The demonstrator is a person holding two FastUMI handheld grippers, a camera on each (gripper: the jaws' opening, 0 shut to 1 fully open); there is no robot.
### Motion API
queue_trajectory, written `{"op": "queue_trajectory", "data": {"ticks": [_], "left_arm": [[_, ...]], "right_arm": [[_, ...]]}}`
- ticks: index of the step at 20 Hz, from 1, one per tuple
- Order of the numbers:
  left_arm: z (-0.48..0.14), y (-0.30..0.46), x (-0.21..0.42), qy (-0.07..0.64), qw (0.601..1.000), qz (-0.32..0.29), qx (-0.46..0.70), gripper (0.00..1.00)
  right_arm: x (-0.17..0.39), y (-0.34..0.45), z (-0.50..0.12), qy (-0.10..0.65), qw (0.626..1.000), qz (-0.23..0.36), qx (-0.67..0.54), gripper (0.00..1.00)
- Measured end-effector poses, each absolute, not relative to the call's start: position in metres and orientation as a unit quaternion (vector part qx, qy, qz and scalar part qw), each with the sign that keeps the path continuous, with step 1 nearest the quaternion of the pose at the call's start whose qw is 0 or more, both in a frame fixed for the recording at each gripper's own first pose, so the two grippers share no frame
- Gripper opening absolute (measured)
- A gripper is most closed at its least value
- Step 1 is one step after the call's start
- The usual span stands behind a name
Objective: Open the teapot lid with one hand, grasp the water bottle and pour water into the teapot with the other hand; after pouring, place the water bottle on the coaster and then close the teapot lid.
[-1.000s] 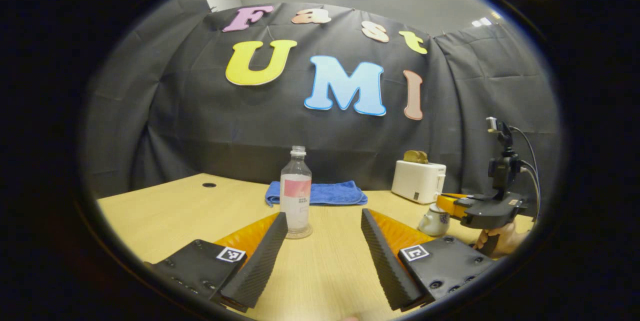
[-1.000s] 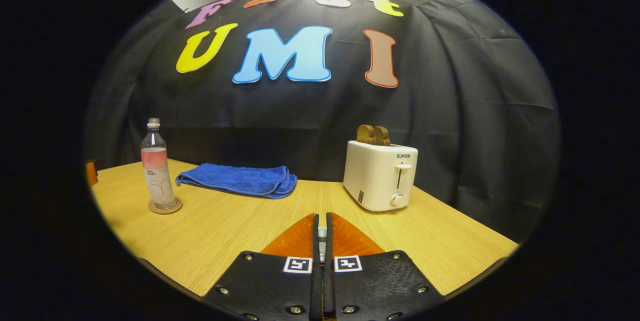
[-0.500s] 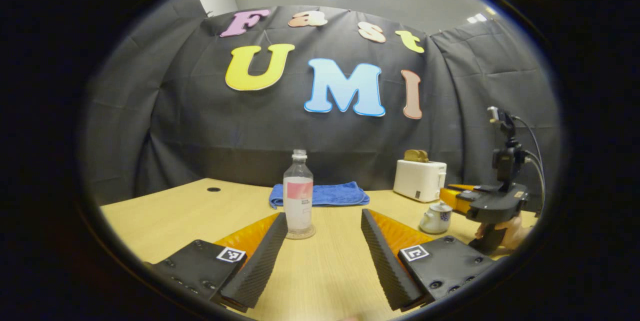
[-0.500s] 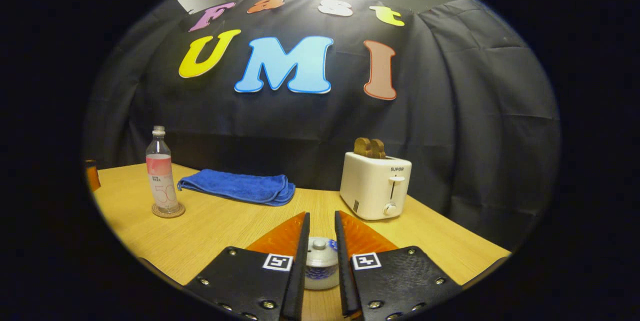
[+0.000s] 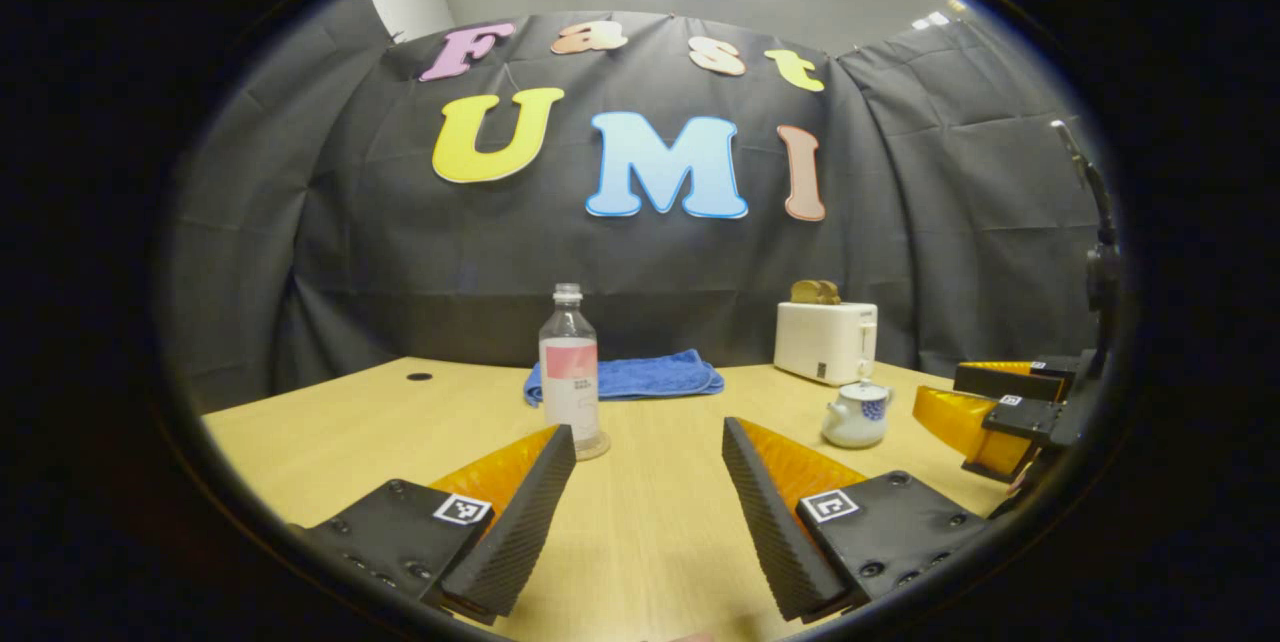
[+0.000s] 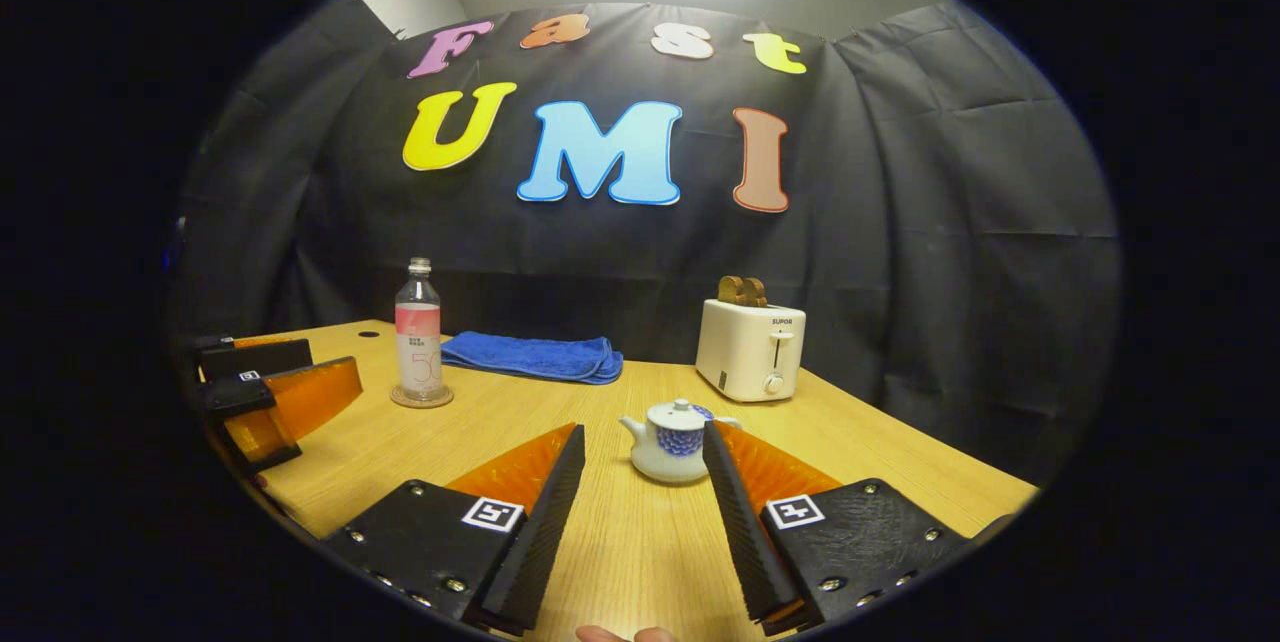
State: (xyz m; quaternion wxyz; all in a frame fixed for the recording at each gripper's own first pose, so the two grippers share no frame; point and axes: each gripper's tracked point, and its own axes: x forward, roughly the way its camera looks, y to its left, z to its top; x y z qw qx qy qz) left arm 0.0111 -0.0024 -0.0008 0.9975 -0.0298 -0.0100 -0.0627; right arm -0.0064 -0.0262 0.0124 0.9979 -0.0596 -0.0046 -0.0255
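on the wooden worktop (image 6: pixel 620 542), the lidded teapot (image 6: pixel 672 442) sits just ahead of the right gripper (image 6: pixel 640 492), jaws wide and empty. farther left, the water bottle (image 5: pixel 569 367) stands on its coaster (image 6: pixel 421 398), beyond the left gripper (image 5: pixel 648 482), jaws also wide.

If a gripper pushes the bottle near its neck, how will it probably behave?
The bottle is tall and narrow and stands on a small coaster, so it would probably tip rather than slide. It looks like thin clear plastic, so likely light and slightly squashy.

Teapot (image 6: pixel 672 443) handle behind right gripper (image 6: pixel 640 467) finger; bottle label illegible.
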Motion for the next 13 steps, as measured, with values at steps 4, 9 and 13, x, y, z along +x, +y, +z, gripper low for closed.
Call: {"op": "queue_trajectory", "data": {"ticks": [4, 9, 13], "left_arm": [[-0.004, -0.01, 0.001, -0.015, 0.999, -0.05, -0.012, 1.0], [-0.007, -0.024, -0.001, -0.007, 0.999, -0.034, -0.004, 1.0], [-0.006, -0.034, 0.0, -0.007, 1.0, -0.027, -0.003, 1.0]], "right_arm": [[-0.009, -0.021, 0.003, 0.002, 0.999, -0.015, -0.033, 0.74], [-0.012, -0.025, 0.002, -0.006, 1.0, -0.03, 0.002, 0.74], [-0.008, -0.016, 0.002, -0.004, 0.999, -0.033, -0.019, 0.73]]}}
